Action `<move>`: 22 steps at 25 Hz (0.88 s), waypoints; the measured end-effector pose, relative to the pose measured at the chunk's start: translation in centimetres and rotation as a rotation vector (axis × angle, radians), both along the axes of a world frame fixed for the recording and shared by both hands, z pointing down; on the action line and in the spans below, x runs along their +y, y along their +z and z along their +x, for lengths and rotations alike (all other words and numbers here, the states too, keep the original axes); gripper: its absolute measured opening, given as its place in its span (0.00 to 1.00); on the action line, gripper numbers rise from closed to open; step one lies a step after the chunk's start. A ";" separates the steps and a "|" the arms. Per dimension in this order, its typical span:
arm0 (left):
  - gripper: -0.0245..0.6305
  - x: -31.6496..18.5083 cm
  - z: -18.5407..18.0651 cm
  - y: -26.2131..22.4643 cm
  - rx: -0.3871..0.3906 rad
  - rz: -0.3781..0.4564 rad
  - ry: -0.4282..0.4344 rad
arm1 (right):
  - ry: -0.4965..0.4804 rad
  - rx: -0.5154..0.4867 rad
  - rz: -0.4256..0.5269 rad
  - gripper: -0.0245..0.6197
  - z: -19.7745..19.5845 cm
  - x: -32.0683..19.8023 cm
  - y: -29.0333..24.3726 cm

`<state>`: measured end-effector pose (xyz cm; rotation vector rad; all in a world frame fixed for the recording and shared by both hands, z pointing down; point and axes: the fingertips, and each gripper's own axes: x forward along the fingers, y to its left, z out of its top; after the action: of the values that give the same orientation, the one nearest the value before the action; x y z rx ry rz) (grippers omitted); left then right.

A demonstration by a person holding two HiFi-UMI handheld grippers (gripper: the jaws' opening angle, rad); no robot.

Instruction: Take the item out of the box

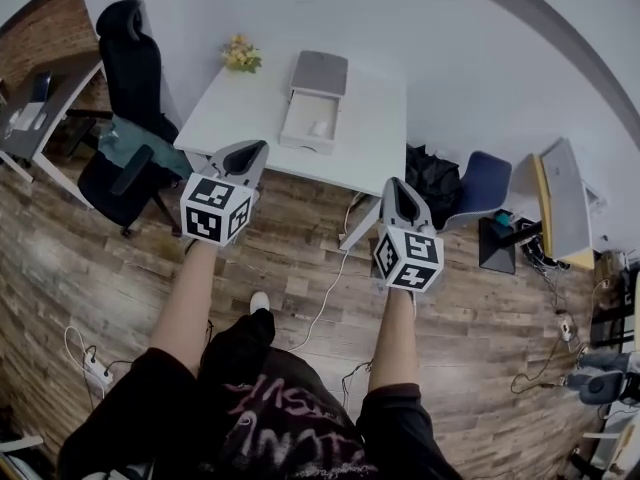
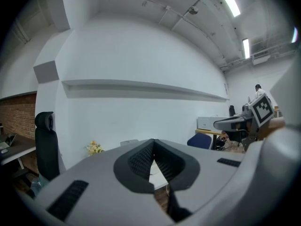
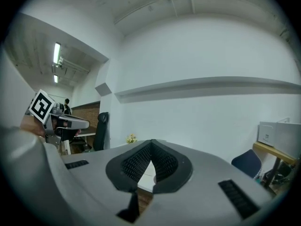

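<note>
The left tongs (image 1: 258, 149) and the right tongs (image 1: 394, 184) are held out side by side in front of the person, both short of the white tabletop (image 1: 240, 108) and touching nothing. In the left gripper view the left tongs (image 2: 153, 142) are clenched, the two ribbed pads meeting at the tip with nothing between them. The right gripper view shows the right tongs (image 3: 151, 143) clenched and empty in the same way. The box (image 1: 311, 120) sits open on the tabletop, near its middle and toward the far wall, with its grey lid (image 1: 320, 72) lying just behind it. The item (image 1: 318, 128) is in the box, a small pale shape on the pale lining, too small to make out. A bunch of yellow flowers (image 1: 241, 56) stands at the far left corner of the tabletop, well apart from the box. A black office chair (image 1: 130, 108) stands to the left of the tabletop and a blue chair (image 1: 484, 184) to its right, both on the wooden floor (image 1: 300, 268), where a white cable (image 1: 325, 298) trails away from the table leg.
</note>
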<state>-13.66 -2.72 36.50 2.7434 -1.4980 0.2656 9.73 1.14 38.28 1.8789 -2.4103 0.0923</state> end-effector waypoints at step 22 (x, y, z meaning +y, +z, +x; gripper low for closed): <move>0.04 -15.9 -1.1 0.5 0.031 -0.028 0.116 | 0.129 0.010 -0.017 0.05 -1.6 -13.6 -0.7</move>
<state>-14.77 -18.58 36.99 2.8029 -1.3194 0.2412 8.18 -12.47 37.61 2.0212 -2.2723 0.1109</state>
